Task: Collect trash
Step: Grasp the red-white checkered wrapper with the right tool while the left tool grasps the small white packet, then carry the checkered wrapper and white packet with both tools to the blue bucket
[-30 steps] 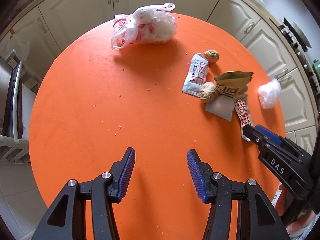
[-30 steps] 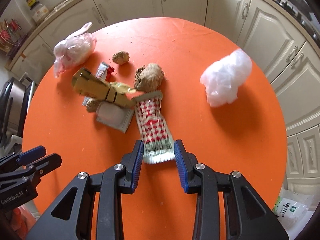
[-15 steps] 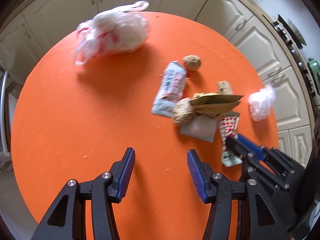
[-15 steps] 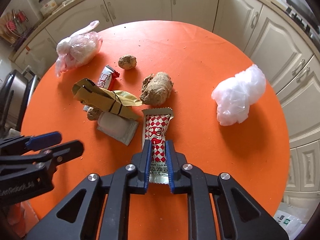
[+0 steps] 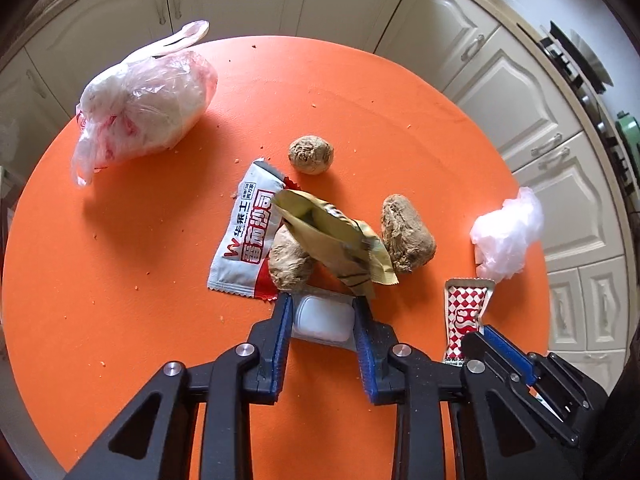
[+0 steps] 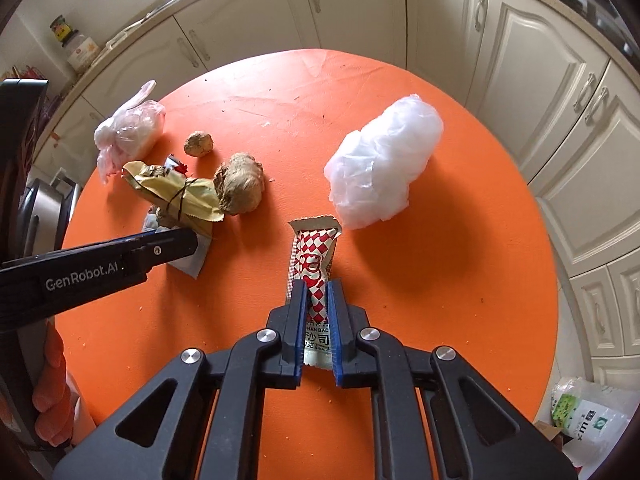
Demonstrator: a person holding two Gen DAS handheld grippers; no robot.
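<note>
Trash lies on a round orange table. My right gripper is shut on a red-and-white checked sauce packet, which also shows in the left wrist view. My left gripper has its jaws on both sides of a white sachet, touching or nearly touching it. Just beyond lie a red-and-white wrapper, a crumpled yellow wrapper and brown lumps.
A tied plastic bag lies at the far left. A crumpled white plastic bag lies right of the packet. A small brown ball sits mid-table. Cream cabinets ring the table. A bag lies on the floor.
My left gripper moved forward to the pile and its jaws narrowed around the white sachet. My right gripper closed on the checked packet and holds it.
</note>
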